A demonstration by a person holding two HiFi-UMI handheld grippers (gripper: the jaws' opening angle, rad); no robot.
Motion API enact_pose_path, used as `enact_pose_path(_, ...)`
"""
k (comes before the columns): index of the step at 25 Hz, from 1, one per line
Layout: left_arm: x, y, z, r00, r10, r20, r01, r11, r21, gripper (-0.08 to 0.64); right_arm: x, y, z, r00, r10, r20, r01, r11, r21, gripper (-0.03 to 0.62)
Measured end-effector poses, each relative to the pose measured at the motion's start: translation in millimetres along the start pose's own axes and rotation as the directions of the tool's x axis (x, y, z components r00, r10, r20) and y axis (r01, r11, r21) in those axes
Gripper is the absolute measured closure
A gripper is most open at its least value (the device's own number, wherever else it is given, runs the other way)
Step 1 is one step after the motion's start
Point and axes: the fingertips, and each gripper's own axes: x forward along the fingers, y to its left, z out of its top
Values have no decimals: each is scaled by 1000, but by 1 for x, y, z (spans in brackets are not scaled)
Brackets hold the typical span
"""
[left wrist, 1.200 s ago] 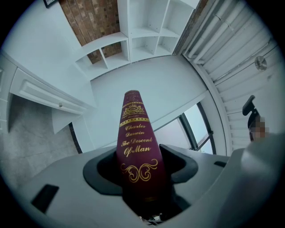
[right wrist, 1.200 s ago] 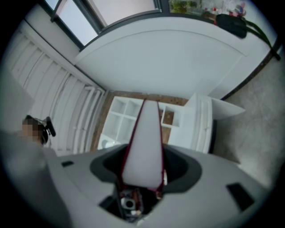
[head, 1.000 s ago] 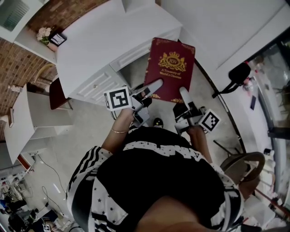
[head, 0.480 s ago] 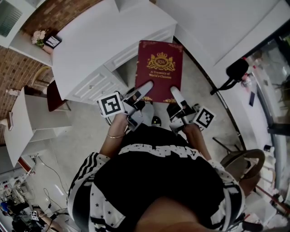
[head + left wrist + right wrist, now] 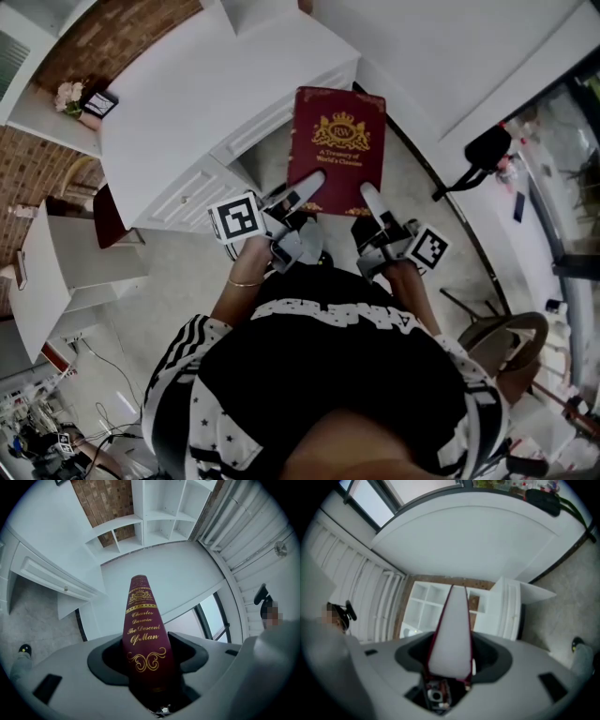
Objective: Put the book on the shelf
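Head view: the book (image 5: 336,150), dark red with a gold crest on its cover, is held cover-up in the air before the person, above the floor (image 5: 412,178) and beside the corner of a white desk (image 5: 206,94). Its near edge is clamped at the left corner by the left gripper (image 5: 314,180) and at the right corner by the right gripper (image 5: 369,195). In the left gripper view the spine, lettered "Charles Darwin, The Descent of Man", is gripped between the jaws; in the right gripper view the white page edge is gripped likewise. A white shelf (image 5: 154,522) of open compartments is seen ahead against a brick wall (image 5: 103,503), well apart from the book.
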Motion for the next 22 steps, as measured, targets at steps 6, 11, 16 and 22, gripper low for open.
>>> enact_pose_path(6, 13, 11, 27, 1000, 0, 9, 0, 1000, -6, 287, 28, -5, 15, 1000, -9, -10, 9, 1000, -6, 342)
enact_pose_path(11, 20, 22, 49, 1000, 13, 17, -13, 1000, 4, 287, 52, -11, 25, 1000, -10, -17, 10, 1000, -8, 342)
enact_pose_path(16, 33, 35, 66, 1000, 3, 25, -3, 1000, -20, 287, 72, -23, 37, 1000, -24, -17, 24, 1000, 0, 342)
enact_pose_path(22, 46, 46, 95, 1000, -3, 25, 3, 1000, -28, 287, 101, -28, 52, 999, -36, -14, 36, 999, -13, 342)
